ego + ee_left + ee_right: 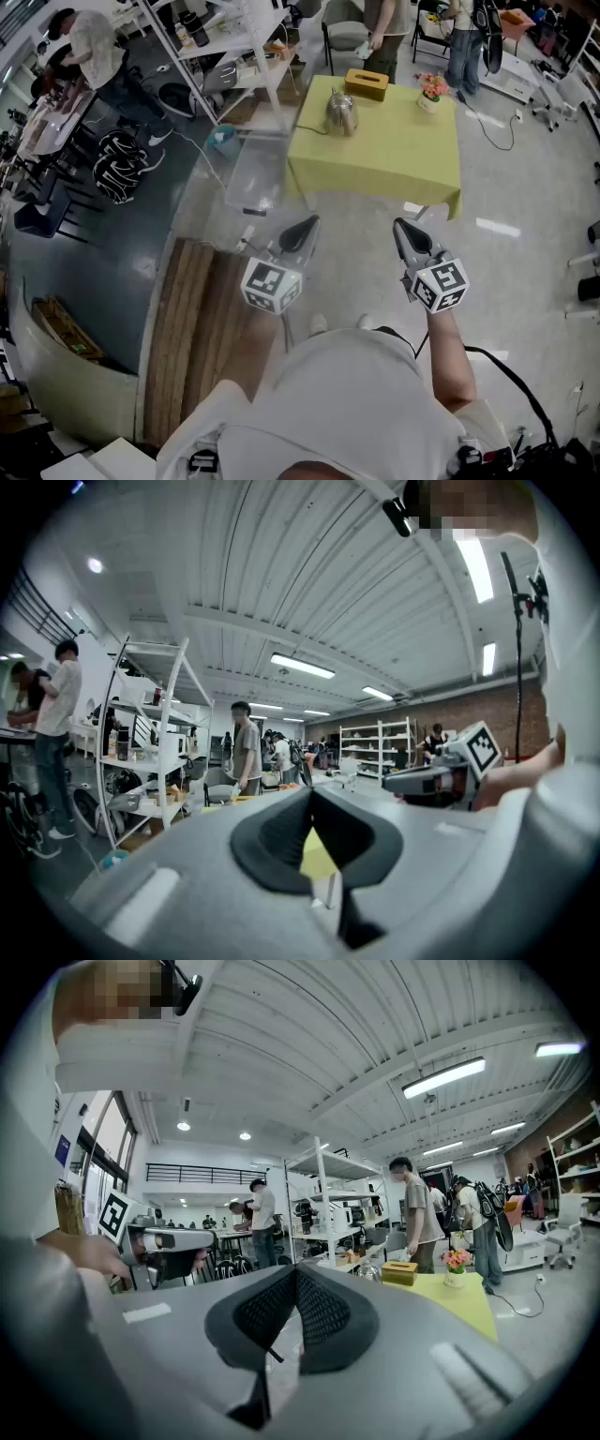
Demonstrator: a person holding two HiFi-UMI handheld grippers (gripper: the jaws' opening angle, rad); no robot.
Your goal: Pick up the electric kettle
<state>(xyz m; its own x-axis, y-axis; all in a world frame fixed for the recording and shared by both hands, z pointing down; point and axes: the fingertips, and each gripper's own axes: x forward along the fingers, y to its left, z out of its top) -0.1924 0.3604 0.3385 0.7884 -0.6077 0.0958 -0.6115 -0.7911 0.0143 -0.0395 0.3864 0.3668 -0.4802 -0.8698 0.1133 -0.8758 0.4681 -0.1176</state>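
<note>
Two tools: left hand-held gripper [302,231] and right hand-held gripper [406,232] closed, empty.
Electric kettle [340,112]: on the yellow surface [394,159], well ahead.
Handling: stiff, slick metal, probably weighty; take the top handle [337,95].

**Kettle upright on the table**

The electric kettle [341,112] is a small, shiny silver pot with a rounded body and a lid knob on top. It stands upright on the yellow-green table [394,155], in the table's far left part, close to the far edge.
</note>
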